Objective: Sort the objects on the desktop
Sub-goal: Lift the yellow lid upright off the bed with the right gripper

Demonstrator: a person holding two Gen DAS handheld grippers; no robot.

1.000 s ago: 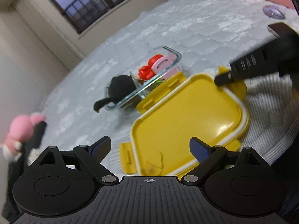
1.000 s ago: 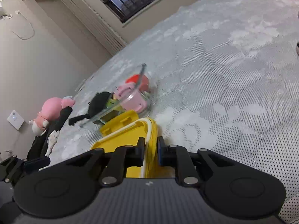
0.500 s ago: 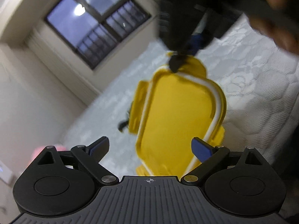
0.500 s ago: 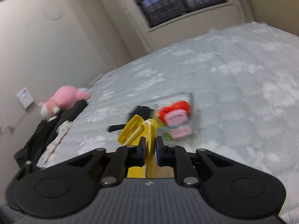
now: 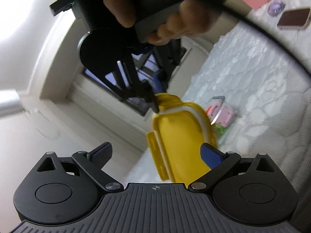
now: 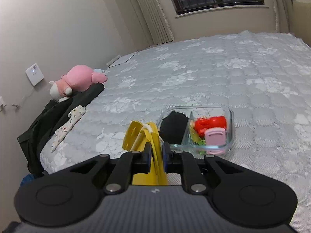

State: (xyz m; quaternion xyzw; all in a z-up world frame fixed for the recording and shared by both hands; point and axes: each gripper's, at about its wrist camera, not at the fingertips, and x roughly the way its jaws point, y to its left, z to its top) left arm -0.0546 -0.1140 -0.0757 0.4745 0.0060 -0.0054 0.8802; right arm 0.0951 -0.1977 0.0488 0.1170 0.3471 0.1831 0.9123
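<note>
Quilted bed (image 6: 223,73), yellow lid (image 5: 182,143) lifted off it, edge clamped in right gripper (image 6: 156,153), glass box (image 6: 230,124) of red, pink, black items at lid's 2 o'clock, left gripper (image 5: 155,153) spread wide, holding nothing

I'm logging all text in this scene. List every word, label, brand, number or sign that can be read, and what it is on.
No text can be read in either view.
Wall device: a small mark on its face, too small to read.
Left gripper body: only a crosshair mark, no letters.
Right gripper body: a small pale logo, not legible.
Yellow lid and glass container: no lettering visible.
</note>
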